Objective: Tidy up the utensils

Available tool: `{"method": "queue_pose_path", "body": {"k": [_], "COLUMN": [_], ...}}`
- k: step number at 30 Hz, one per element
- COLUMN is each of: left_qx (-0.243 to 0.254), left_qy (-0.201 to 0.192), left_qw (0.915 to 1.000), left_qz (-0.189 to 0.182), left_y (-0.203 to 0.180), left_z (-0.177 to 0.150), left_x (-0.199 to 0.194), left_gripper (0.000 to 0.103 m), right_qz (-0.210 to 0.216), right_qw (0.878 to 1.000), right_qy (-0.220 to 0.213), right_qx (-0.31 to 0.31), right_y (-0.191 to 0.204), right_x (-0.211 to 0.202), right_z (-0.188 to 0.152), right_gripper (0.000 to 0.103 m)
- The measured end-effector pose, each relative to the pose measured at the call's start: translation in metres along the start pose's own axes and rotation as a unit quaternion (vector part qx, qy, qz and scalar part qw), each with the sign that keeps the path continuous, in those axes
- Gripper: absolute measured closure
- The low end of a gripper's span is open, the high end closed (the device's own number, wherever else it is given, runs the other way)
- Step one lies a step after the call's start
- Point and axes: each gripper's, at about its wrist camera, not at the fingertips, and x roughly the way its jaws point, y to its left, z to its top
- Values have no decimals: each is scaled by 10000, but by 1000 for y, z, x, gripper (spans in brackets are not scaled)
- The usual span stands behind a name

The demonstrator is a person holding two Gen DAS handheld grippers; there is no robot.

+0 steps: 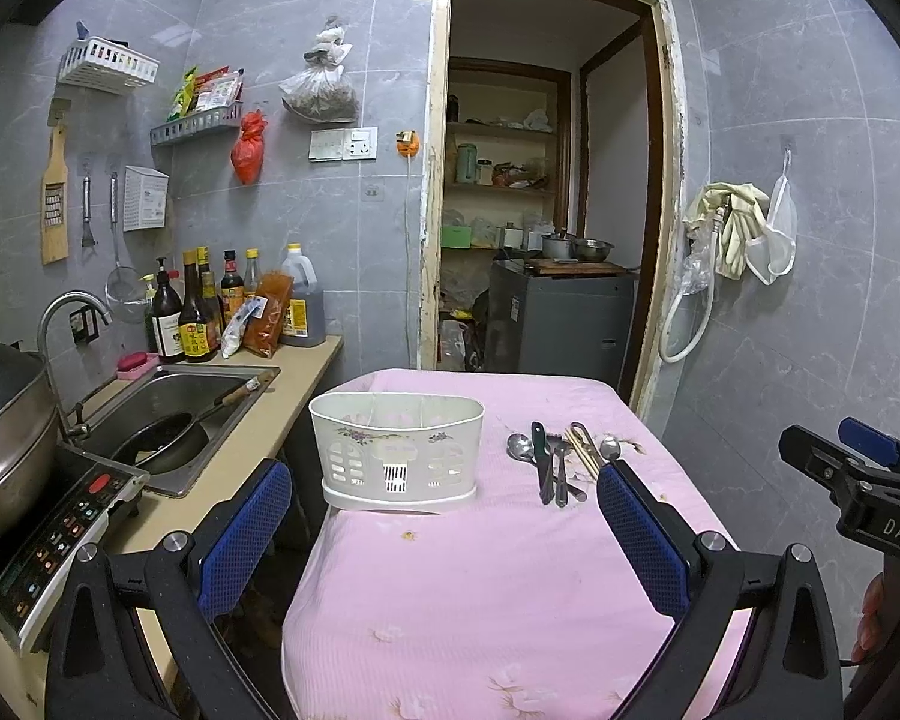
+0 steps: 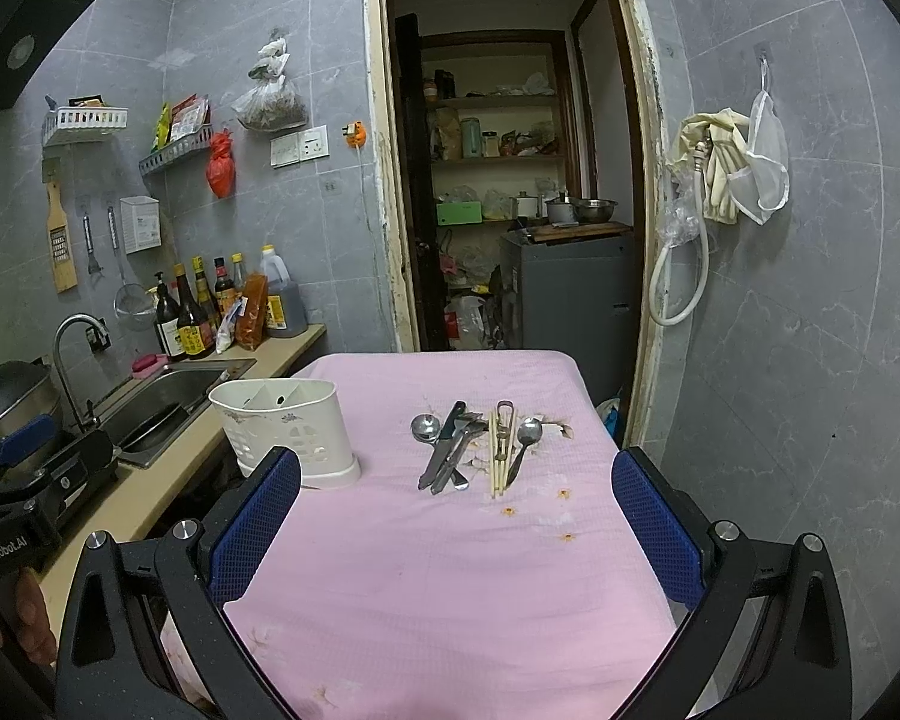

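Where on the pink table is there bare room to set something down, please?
The near half of the pink cloth lies bare, from the grippers up to the white holder and utensil pile. A narrower strip runs between those two. Around the pile it is crowded.

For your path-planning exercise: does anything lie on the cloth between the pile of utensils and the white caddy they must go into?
Nothing visible does. Only bare pink tablecloth separates the utensils from the white caddy, which stands upright, open at the top.
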Motion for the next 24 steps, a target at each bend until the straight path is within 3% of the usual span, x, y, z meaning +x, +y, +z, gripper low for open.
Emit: {"method": "queue_pose_path", "body": {"k": [24], "left_qx": [36], "left_qy": [42], "left_qw": [9999], "left_qz": [-119], "left_y": [-13], "left_z": [-2], "left_x": [24], "left_gripper": [0], "right_qz": [-212], "right_qw": [9998], "right_qy": [28], "right_qx": [54], "right_y": [9], "right_x": [11], "right_z": [-5], "right_gripper": [1]}}
